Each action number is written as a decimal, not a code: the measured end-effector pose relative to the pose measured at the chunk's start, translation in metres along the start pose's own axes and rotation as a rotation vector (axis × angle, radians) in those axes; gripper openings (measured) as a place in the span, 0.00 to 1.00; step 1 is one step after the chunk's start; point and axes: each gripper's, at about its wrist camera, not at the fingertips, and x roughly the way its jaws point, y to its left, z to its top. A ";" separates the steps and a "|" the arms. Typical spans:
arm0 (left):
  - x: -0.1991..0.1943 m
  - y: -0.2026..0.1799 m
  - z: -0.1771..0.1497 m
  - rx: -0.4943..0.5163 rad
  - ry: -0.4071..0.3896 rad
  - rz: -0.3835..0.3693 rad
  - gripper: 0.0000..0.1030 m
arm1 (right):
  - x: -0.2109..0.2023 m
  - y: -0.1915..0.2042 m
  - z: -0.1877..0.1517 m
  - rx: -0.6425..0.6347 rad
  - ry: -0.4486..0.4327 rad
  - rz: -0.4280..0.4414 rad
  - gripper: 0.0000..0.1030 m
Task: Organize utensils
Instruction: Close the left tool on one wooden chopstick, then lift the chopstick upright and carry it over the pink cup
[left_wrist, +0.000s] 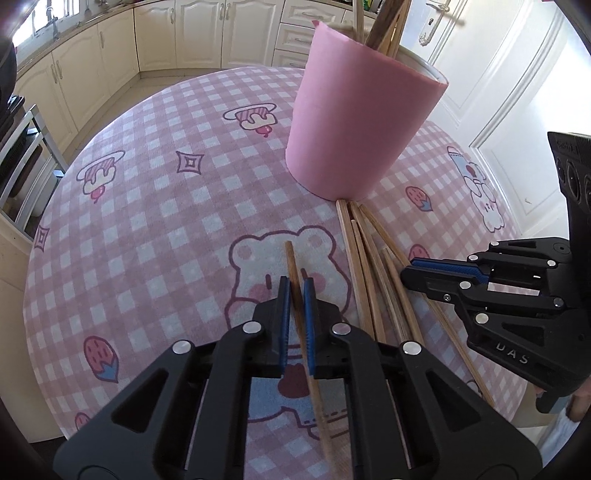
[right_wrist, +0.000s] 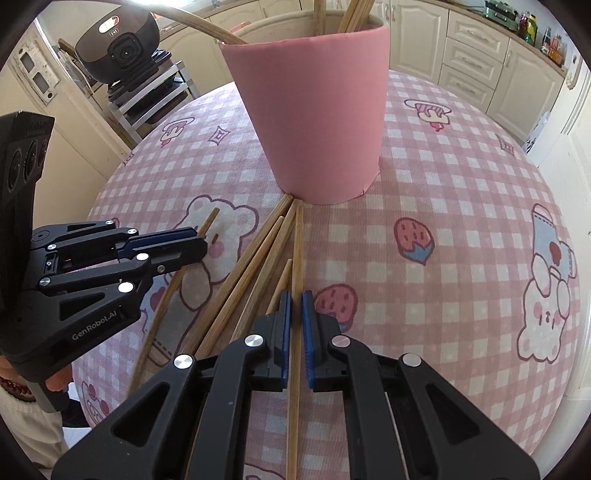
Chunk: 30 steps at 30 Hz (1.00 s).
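Cup (left_wrist: 362, 122) on the tablecloth (left_wrist: 155, 206), chopsticks (left_wrist: 373, 266) fanned before it, 1 chopstick (left_wrist: 295, 273) apart at their left.

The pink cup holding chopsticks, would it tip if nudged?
Possibly. The pink cup is tall, its base narrower than its rim, and long chopsticks lean out above it, so it looks top-heavy. It probably slides poorly on the checked tablecloth.

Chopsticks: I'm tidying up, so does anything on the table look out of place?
Yes. Several chopsticks lie fanned loose on the tablecloth below the pink holder, not standing inside it like the others.
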 end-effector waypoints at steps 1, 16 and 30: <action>-0.003 0.000 0.000 0.001 -0.007 0.002 0.06 | -0.001 0.000 -0.001 0.004 -0.007 0.002 0.05; -0.126 -0.006 0.004 0.035 -0.249 -0.007 0.05 | -0.074 0.005 -0.006 0.038 -0.216 0.064 0.05; -0.210 -0.043 -0.001 0.103 -0.438 -0.030 0.05 | -0.148 0.036 -0.003 -0.028 -0.401 0.050 0.05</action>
